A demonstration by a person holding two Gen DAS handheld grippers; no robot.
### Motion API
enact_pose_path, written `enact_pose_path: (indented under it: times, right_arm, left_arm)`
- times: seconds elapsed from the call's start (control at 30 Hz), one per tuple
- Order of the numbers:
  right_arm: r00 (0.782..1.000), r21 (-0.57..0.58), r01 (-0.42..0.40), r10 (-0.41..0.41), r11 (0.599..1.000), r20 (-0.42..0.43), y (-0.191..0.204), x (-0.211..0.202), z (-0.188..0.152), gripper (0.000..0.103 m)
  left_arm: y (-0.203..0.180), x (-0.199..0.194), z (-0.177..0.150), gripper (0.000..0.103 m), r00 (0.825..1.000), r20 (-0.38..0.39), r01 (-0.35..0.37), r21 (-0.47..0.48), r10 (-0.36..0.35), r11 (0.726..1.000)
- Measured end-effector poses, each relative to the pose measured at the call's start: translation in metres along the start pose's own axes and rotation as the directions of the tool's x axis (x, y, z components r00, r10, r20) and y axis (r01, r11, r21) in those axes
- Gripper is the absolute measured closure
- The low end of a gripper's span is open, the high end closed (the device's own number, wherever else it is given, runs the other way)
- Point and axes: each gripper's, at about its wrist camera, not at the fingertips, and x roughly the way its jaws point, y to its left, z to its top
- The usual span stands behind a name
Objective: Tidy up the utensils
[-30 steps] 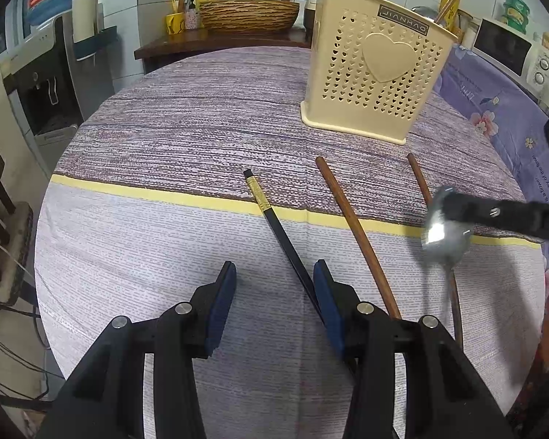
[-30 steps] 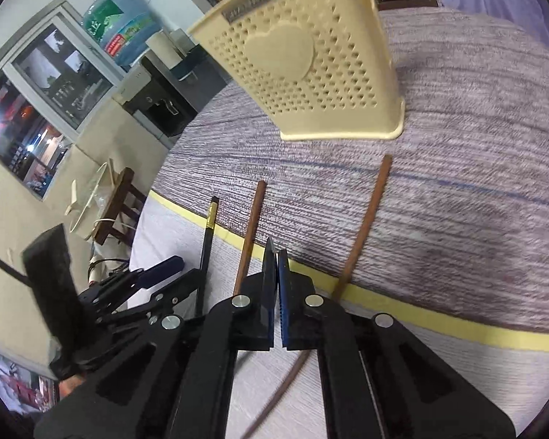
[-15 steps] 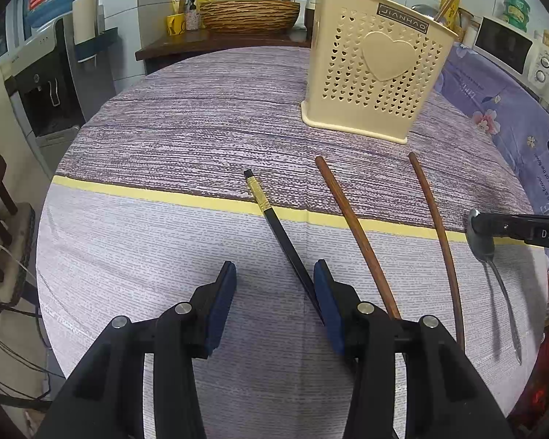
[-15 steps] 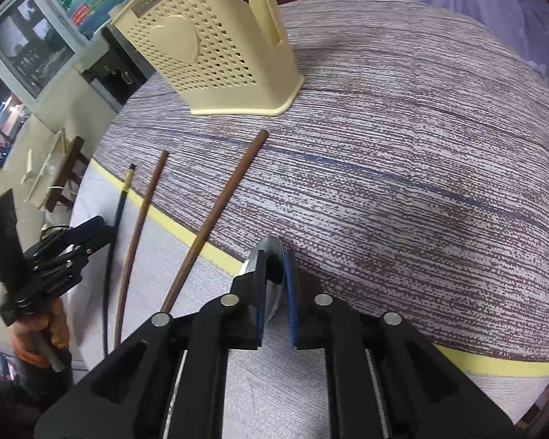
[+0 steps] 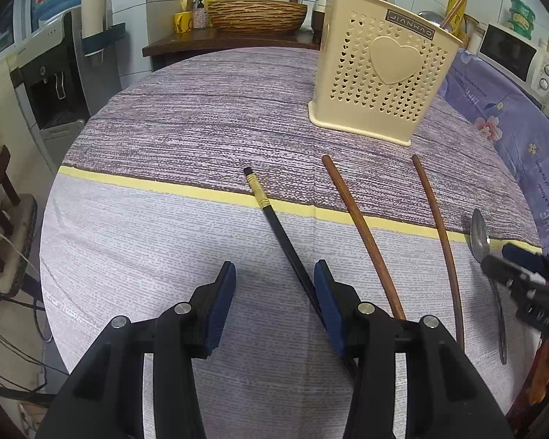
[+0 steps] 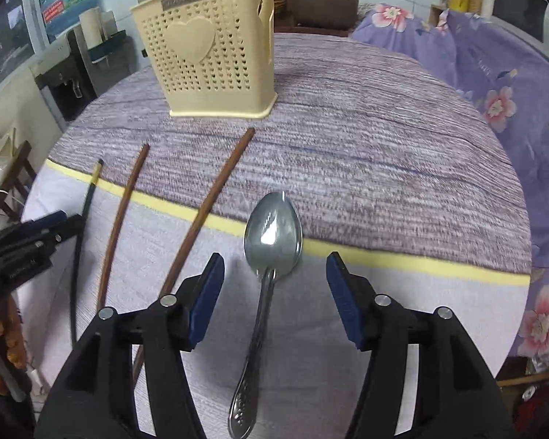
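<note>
A cream perforated utensil holder [image 5: 380,69] stands upright at the far side of the round table; it also shows in the right wrist view [image 6: 216,62]. A steel spoon [image 6: 271,256] lies flat on the cloth between the open fingers of my right gripper [image 6: 274,285], untouched. Two brown chopsticks [image 6: 216,194] [image 6: 122,212] and a black chopstick [image 5: 280,234] lie in a row to its left. My left gripper [image 5: 274,303] is open and empty, and the black chopstick runs under its right finger. The spoon also shows in the left wrist view [image 5: 481,241].
The table wears a purple-grey striped cloth with a yellow band [image 5: 146,186]. A wicker basket [image 5: 256,14] and bottles stand on a shelf behind. A floral-covered surface [image 6: 494,73] lies to the right, a water dispenser [image 5: 51,84] to the left.
My right gripper carried the spoon down from the air, laid it on the cloth right of the chopsticks and opened. The left gripper has stayed still.
</note>
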Motion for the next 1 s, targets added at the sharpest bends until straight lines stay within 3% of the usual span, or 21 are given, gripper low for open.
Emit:
enact_pose_path:
  times: [0.1, 0.3, 0.43, 0.57, 0.67, 0.8, 1.0]
  right_arm:
    - [0.999, -0.001, 0.033, -0.033, 0.999, 0.006, 0.003, 0.007, -0.005, 0.038]
    - [1.000, 0.018, 0.021, -0.021, 1.000, 0.003, 0.000, 0.013, 0.006, 0.038]
    - [0.999, 0.012, 0.036, -0.036, 0.999, 0.001, 0.001, 0.019, 0.016, 0.047]
    - [0.999, 0.012, 0.038, -0.038, 0.999, -0.006, 0.001, 0.025, 0.027, 0.057]
    - [0.999, 0.005, 0.036, -0.036, 0.999, -0.003, 0.003, 0.026, 0.029, 0.064]
    - [0.999, 0.011, 0.032, -0.032, 0.999, 0.000, 0.002, 0.026, 0.029, 0.065]
    - [1.000, 0.000, 0.027, -0.027, 1.000, 0.010, 0.005, 0.024, 0.026, 0.065]
  left_arm:
    - [0.000, 0.000, 0.000, 0.058, 1.000, 0.003, 0.002, -0.010, -0.002, 1.000]
    - [-0.002, 0.012, 0.015, 0.057, 1.000, 0.000, -0.019, -0.005, 0.019, 1.000]
    - [-0.009, 0.024, 0.029, 0.059, 0.999, -0.009, -0.042, 0.032, 0.042, 0.999]
    - [-0.015, 0.036, 0.043, 0.067, 0.996, -0.009, -0.089, 0.074, 0.090, 0.993]
    - [-0.016, 0.038, 0.047, 0.076, 0.996, -0.020, -0.084, 0.082, 0.085, 0.993]
    - [-0.018, 0.038, 0.047, 0.089, 0.996, -0.020, -0.085, 0.093, 0.088, 0.992]
    - [-0.022, 0.037, 0.045, 0.092, 0.997, -0.016, -0.080, 0.086, 0.082, 0.993]
